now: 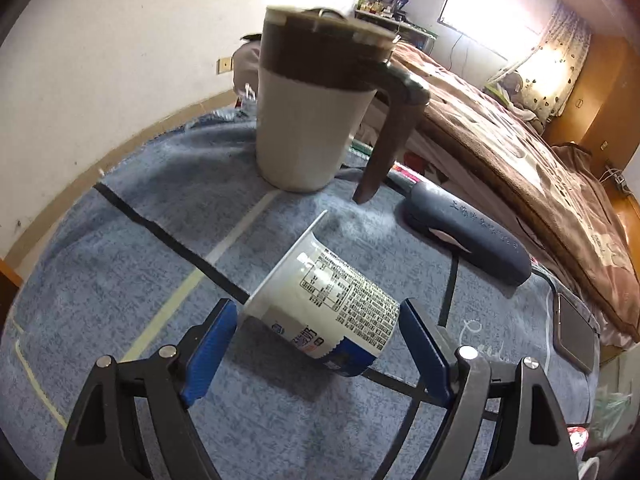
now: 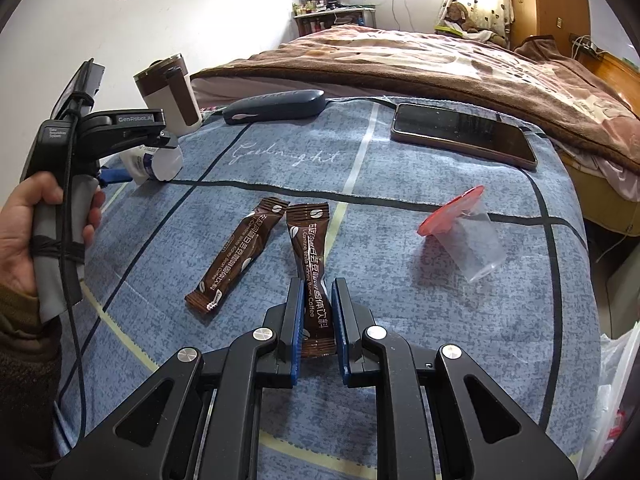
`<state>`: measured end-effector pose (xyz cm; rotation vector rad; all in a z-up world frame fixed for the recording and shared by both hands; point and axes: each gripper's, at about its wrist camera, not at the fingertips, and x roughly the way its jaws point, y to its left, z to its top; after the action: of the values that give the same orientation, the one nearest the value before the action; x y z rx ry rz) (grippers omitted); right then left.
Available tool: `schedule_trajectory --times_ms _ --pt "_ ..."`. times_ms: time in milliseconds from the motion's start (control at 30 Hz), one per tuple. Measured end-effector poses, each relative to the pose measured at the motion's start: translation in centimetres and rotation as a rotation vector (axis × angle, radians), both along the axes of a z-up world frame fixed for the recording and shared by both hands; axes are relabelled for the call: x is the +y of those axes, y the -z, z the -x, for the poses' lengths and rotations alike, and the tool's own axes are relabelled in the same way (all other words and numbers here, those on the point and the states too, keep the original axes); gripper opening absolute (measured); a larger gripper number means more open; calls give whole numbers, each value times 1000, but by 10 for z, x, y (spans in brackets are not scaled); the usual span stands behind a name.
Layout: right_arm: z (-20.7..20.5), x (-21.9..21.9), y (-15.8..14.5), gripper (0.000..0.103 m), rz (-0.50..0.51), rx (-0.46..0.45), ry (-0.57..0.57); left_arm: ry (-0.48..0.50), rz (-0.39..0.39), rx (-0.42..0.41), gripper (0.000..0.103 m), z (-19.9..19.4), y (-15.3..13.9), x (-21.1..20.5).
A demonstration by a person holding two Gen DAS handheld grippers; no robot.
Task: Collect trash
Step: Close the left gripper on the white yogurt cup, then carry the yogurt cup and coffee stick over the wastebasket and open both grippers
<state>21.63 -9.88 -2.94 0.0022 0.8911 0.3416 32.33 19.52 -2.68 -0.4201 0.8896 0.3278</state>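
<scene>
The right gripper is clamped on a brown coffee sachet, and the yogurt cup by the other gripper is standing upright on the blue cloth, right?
Not quite. The yogurt cup is lying on its side on the blue cloth, between the open jaws of the left gripper, as the left wrist view shows. The rest holds: the right gripper is clamped on a brown coffee sachet.

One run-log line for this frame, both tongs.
left tongs: open, straddling tipped yogurt cup | right tongs: shut on coffee sachet | still on blue cloth: second sachet, clear cup
</scene>
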Motion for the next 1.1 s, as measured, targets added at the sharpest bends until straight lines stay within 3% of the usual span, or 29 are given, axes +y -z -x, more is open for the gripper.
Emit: schedule_trajectory --times_ms 133,400,600,833,1000,1100 --pt "0 -1 0 16 -1 1 3 5 35 -27 83 7 1 3" --pt "2 -3 -2 16 1 -12 19 29 8 -31 83 37 -3 12" --pt "7 -2 -4 16 7 -26 27 133 -56 -22 83 57 -6 4" --pt "16 -1 -7 16 10 -27 34 261 -75 -64 83 75 -14 -25" --pt "22 -3 -10 16 4 -34 39 314 -13 -79 83 85 -12 -35" --pt "24 -5 -11 16 1 -37 46 343 -32 -79 83 95 -14 -45"
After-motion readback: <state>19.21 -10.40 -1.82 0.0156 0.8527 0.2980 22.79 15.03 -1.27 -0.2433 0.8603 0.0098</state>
